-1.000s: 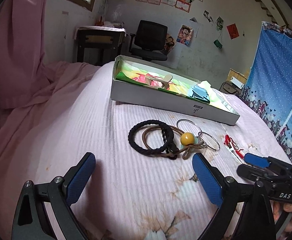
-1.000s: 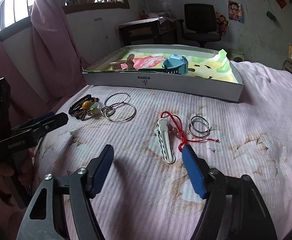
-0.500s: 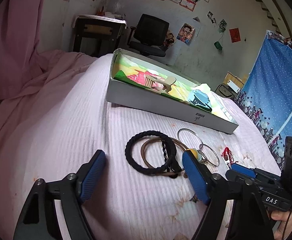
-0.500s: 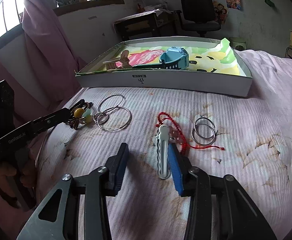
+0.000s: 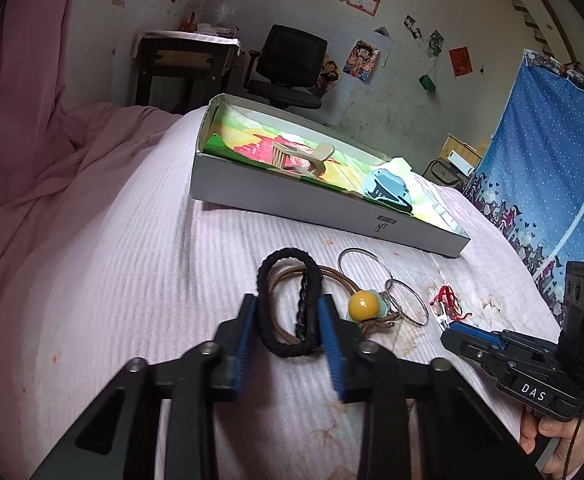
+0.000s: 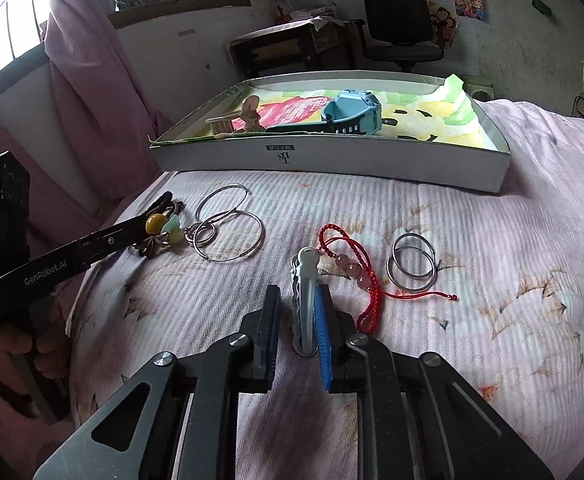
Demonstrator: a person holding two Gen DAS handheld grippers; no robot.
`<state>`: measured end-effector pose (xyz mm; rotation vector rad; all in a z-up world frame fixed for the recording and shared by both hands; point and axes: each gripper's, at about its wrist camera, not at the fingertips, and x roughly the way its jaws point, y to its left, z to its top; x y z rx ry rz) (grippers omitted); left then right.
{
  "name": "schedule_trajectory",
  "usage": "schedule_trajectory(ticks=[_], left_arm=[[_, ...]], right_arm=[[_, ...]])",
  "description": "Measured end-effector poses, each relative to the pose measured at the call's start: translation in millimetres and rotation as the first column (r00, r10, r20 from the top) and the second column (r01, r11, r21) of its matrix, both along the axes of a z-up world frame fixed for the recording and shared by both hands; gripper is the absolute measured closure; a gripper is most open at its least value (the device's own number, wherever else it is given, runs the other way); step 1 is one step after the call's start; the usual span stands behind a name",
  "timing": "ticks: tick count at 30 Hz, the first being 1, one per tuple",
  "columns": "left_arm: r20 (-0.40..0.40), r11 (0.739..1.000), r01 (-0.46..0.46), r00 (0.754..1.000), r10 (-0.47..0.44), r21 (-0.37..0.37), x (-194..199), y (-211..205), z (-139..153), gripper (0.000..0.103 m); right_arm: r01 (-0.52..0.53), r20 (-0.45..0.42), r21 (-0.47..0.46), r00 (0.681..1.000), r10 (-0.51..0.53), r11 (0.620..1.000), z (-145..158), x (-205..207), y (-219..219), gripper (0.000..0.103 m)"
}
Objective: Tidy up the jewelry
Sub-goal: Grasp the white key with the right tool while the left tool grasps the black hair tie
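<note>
So compared with a second ago both grippers have dropped in and narrowed a lot. The left gripper (image 5: 288, 320), which was spread wide and hanging back, now has its blue pads hugging either side of the black hair tie (image 5: 290, 308), with the brown cord loop (image 5: 292, 280) caught in between too; it looks closed on the tie, though I can't swear the pads are fully biting. The right gripper (image 6: 297, 320) has gone from wide open to nearly shut around the white hair clip (image 6: 304, 300): the right pad is against the clip, but there's a sliver of gap on the left side, so I'd call it closing, not gripped yet. Reads to me like two pickups at once, both headed for the white box (image 6: 371, 160), which already holds a blue watch (image 6: 351, 114) and a wooden comb (image 6: 228, 122). Watch the neighbours: the yellow bead (image 5: 363, 306) and the big wire rings (image 5: 383, 284) sit just beside the tie and look tangled with that cord, so they may drag along. The red string bracelet (image 6: 351, 268) touches the clip's far end, and the small ring pair (image 6: 411, 266) sits near it. The pink bedsheet (image 6: 511, 240) between the items and the box wall is open, so just lift over the rim.
</note>
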<state>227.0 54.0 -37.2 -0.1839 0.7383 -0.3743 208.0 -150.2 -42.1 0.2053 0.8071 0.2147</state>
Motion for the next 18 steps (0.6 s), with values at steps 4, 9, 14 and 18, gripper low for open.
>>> schedule_trajectory(ticks=[4, 9, 14, 18], left_arm=[[0.013, 1.000, -0.002, 1.000, 0.002, 0.006, -6.8, -1.9, -0.1, 0.086], [0.025, 1.000, -0.017, 1.000, 0.018, -0.022, -17.1, -0.4, 0.9, 0.090], [0.035, 0.998, -0.019, 0.999, 0.021, -0.060, -30.1, 2.5, 2.5, 0.090], [0.024, 0.997, -0.008, 1.000, 0.010, -0.070, -39.7, 2.7, 0.4, 0.090]], right_arm=[[-0.001, 0.007, 0.003, 1.000, 0.001, 1.000, -0.8, -1.5, 0.0, 0.093], [0.000, 0.019, 0.013, 1.000, 0.000, 1.000, -1.5, -6.3, -0.1, 0.093], [-0.001, 0.027, 0.026, 1.000, 0.001, 1.000, -2.1, -8.8, -1.5, 0.093], [-0.002, 0.027, 0.032, 1.000, 0.001, 0.999, -2.7, -8.2, -2.6, 0.093]])
